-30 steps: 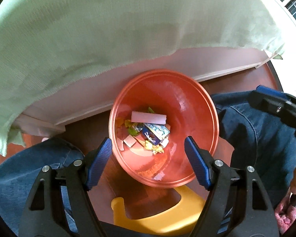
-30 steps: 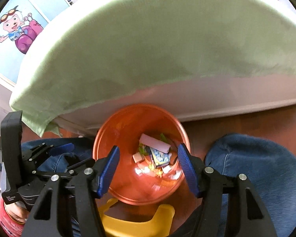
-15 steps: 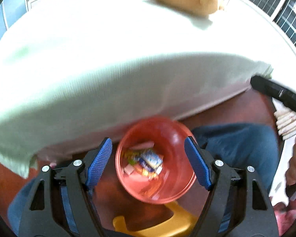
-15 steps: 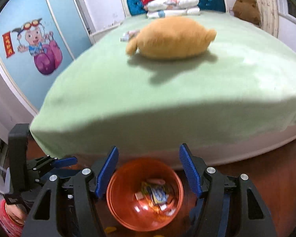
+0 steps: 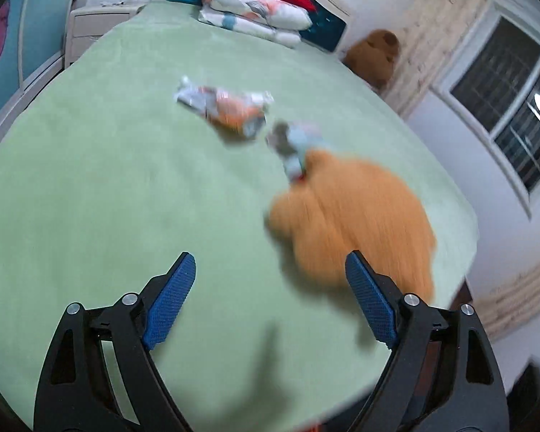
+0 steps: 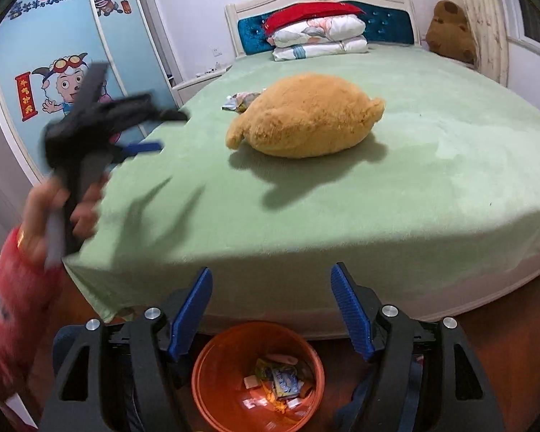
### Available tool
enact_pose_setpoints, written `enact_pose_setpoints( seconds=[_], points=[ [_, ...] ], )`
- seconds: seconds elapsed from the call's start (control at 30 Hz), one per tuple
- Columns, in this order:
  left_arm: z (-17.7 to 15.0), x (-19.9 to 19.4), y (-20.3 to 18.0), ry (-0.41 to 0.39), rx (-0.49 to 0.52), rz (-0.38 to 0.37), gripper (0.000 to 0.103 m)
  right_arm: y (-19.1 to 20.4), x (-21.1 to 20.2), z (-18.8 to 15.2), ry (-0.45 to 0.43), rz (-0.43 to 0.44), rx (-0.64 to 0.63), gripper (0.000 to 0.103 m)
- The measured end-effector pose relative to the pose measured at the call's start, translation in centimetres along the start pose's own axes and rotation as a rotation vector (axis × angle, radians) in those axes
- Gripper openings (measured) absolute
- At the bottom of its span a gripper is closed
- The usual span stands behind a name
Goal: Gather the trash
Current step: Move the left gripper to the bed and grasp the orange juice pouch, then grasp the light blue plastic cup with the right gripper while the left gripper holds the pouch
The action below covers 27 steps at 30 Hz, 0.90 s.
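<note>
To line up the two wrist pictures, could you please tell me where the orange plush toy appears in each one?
Left wrist view: the orange plush toy lies blurred right of centre on the green bed, just beyond the left claw.
Right wrist view: it sits sharp at upper centre, far beyond the right claw.
Shared landmark: the folded quilts at the headboard.

Child's bedroom: green-covered bed, headboard, folded quilts, cartoon wardrobe.
</note>
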<state>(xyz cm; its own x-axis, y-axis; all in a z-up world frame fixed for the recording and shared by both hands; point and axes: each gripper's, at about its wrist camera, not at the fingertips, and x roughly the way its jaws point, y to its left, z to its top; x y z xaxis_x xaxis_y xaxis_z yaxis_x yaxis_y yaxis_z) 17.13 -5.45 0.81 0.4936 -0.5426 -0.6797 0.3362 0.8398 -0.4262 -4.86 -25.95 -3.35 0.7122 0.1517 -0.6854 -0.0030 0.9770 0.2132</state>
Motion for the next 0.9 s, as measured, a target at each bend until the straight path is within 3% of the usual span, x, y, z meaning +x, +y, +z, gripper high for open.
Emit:
enact_pose_setpoints(
  seconds=[0.2, 0.27, 0.53, 0.57, 0.6, 0.63, 0.9],
  points=[
    [9.4, 8.0, 1.7, 0.042, -0.107, 0.089, 0.085, -0.8, 0.6, 0.7, -0.014, 0.015, -0.015, 0.070],
    [12.1, 10.5, 3.1, 0.055, -0.190, 0.101, 0.085, -0.9, 0.9, 0.6, -0.010, 0.015, -0.023, 0.070],
    [15.8, 17.4, 7.4, 0.129, -0.445, 0.103, 0.085, -1.8, 2.8, 0.2, 0.034, 0.042, -0.021, 0.071],
    [15.8, 17.6, 7.5, 0.132, -0.448, 0.109, 0.084, -1.9, 3.1, 0.2, 0.041, 0.044, -0.015, 0.071],
    [15.9, 17.8, 7.4, 0.135, -0.438, 0.127, 0.078, -2.1, 3.4, 0.2, 0.046, 0.048, -0.009, 0.071],
    [15.9, 17.8, 7.2, 0.134, -0.425, 0.151, 0.063, -2.1, 3.5, 0.1, 0.049, 0.050, -0.006, 0.071],
    [14.9, 15.0, 6.2, 0.098, -0.271, 0.176, 0.048, -1.1, 3.1, 0.5, 0.032, 0.077, -0.035, 0.071]
  ],
)
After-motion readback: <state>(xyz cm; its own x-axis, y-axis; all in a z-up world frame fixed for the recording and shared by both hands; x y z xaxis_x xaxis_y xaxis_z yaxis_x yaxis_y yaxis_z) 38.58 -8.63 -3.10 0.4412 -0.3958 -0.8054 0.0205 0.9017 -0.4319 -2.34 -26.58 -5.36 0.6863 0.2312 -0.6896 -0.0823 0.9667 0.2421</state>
